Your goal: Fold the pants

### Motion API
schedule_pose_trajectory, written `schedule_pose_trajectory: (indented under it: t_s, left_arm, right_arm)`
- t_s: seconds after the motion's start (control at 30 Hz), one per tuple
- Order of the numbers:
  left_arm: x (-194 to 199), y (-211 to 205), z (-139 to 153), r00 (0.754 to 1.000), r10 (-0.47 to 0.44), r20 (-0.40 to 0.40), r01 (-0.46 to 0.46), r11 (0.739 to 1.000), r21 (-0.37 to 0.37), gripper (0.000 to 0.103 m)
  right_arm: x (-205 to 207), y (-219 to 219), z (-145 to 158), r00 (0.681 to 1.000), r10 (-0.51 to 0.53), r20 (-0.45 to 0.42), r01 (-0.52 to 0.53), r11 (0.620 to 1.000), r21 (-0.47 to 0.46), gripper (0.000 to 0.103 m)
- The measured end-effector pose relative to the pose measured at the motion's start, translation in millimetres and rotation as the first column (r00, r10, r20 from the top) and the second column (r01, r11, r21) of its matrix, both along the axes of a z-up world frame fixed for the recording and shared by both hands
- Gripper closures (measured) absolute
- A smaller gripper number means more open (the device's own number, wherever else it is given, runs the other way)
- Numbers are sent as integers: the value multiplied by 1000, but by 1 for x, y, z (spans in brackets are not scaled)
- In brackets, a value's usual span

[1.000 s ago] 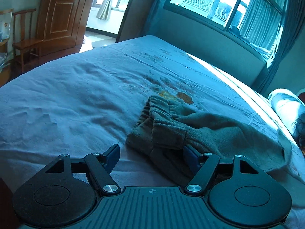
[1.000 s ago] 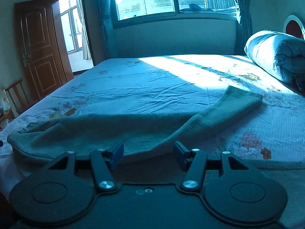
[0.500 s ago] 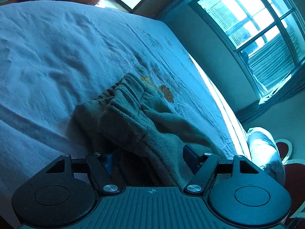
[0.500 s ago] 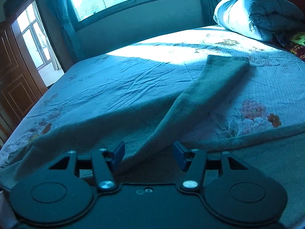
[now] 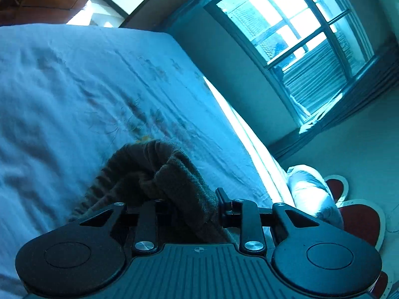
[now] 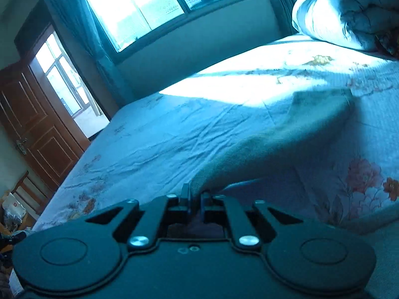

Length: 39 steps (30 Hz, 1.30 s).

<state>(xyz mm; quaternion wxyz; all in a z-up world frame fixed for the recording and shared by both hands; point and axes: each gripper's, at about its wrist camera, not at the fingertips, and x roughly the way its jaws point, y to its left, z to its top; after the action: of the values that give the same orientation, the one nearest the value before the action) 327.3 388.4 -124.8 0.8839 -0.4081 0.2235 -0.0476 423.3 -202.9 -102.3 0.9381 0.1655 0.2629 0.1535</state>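
Observation:
The grey-green fleece pants (image 5: 159, 174) lie on the blue floral bedsheet (image 5: 62, 94). In the left wrist view the gathered waistband end is bunched up between the fingers of my left gripper (image 5: 189, 201), which is shut on the thick fabric and lifts it. In the right wrist view a pant leg (image 6: 286, 144) stretches away across the sheet (image 6: 174, 134), raised at my end. My right gripper (image 6: 194, 196) is shut on that leg's near edge, its fingers almost together.
A rolled duvet (image 6: 349, 12) lies at the head of the bed, also in the left wrist view (image 5: 311, 191). A window wall (image 6: 174, 37) runs along the far side. A wooden door (image 6: 30, 129) and a chair (image 6: 27, 191) stand off to the left.
Both grippers have gone from open to shut on the pants. The left one closed on the bunched waistband and lifted, tilting its view. The right one closed on the leg's edge.

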Motion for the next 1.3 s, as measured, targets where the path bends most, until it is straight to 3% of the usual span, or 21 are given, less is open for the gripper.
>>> schedule_pose_trajectory:
  t_s: [0.07, 0.13, 0.2, 0.27, 0.33, 0.37, 0.53, 0.63, 0.7, 0.8, 1.03, 1.07, 1.13, 1.17, 1.23, 1.3]
  left_arm:
    - [-9, 6, 16, 995, -52, 80, 50, 998, 25, 74]
    - [-21, 10, 12, 998, -58, 35, 55, 995, 88, 74]
    - [-30, 10, -14, 995, -55, -82, 67, 987, 148, 74]
    - [-31, 5, -53, 971, -40, -235, 92, 972, 217, 74]
    - [-40, 7, -61, 984, -6, -180, 36, 986, 162, 74]
    - [-40, 7, -60, 984, 5, -177, 21, 989, 147, 74]
    - [-29, 4, -49, 980, -13, -200, 57, 975, 215, 74]
    - [-35, 3, -43, 987, -21, -161, 55, 976, 212, 74]
    - [-34, 0, -51, 979, -16, -204, 71, 961, 266, 74]
    - [-37, 5, -58, 985, -6, -172, 46, 972, 231, 74]
    - [-35, 2, -31, 997, -38, -73, 56, 965, 257, 74]
    - [-32, 4, -33, 995, -36, -89, 58, 964, 260, 74]
    - [-22, 5, -51, 973, -24, -229, 95, 948, 305, 74]
    - [-24, 4, -54, 976, -27, -214, 96, 942, 322, 74]
    - [-30, -2, -49, 981, -13, -196, 84, 930, 359, 72]
    - [-37, -6, -42, 983, 30, -182, 44, 919, 391, 53]
  right_arm:
    - [-39, -6, 20, 996, 23, 91, -23, 1000, -8, 103]
    - [-73, -14, 10, 996, 27, 86, -27, 1000, -2, 103]
    - [-89, -8, -31, 999, 50, -4, -51, 997, -61, 103]
    - [-84, -1, -88, 981, 30, -191, -52, 992, -112, 103]
    - [-90, -10, -109, 980, -3, -197, -4, 999, -35, 103]
    - [-92, -10, -107, 980, -12, -200, 7, 1000, -27, 103]
    - [-88, -8, -89, 980, 0, -199, -11, 998, -55, 103]
    - [-102, -10, -78, 988, -2, -157, -3, 999, -32, 103]
    - [-105, -11, -78, 988, -6, -153, -2, 999, -53, 103]
    - [-94, -10, -97, 974, -11, -225, -9, 996, -84, 103]
    - [-100, -11, -73, 988, 4, -154, -14, 998, -61, 103]
    - [-98, -11, -75, 987, 6, -161, -16, 998, -65, 103]
    - [-92, -7, -88, 975, 7, -220, -28, 995, -93, 101]
    - [-91, -7, -92, 975, 4, -222, -25, 996, -89, 102]
    - [-95, -4, -88, 978, -5, -210, -14, 996, -91, 101]
    - [-96, -2, -84, 979, -6, -205, -16, 994, -107, 95]
